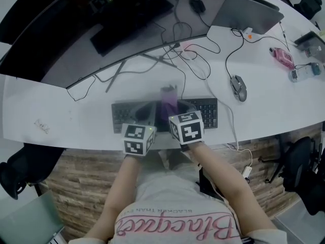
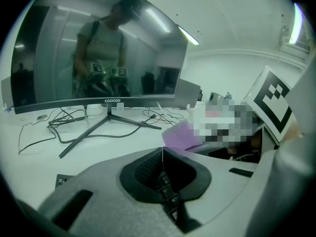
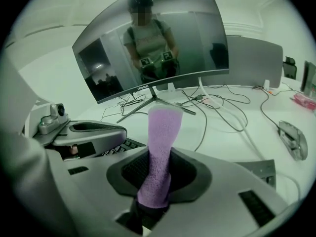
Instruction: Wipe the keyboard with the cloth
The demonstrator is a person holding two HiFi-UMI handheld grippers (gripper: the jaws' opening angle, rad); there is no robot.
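standing upright in the right gripper (image 3: 157, 181), a nubbly purple cloth (image 3: 163, 132) is clamped low down by its jaws, folded into a narrow strip over the flat dark-grey keyboard (image 1: 205, 112). the keyboard lies on the smooth white counter (image 1: 274, 111) before the curved glossy monitor (image 3: 98, 63). the left gripper (image 2: 162, 154) hovers beside it with its jaws pressed together on nothing, keys showing beneath.

the likely trouble is that little soft cloth seems to sit below the hard plastic jaws, so a wipe could scrape or press the keycaps instead of dusting them. the keyboard may also skate on the slick counter if nothing steadies it, and the thin black cables (image 1: 195, 60) looping behind it could snag.
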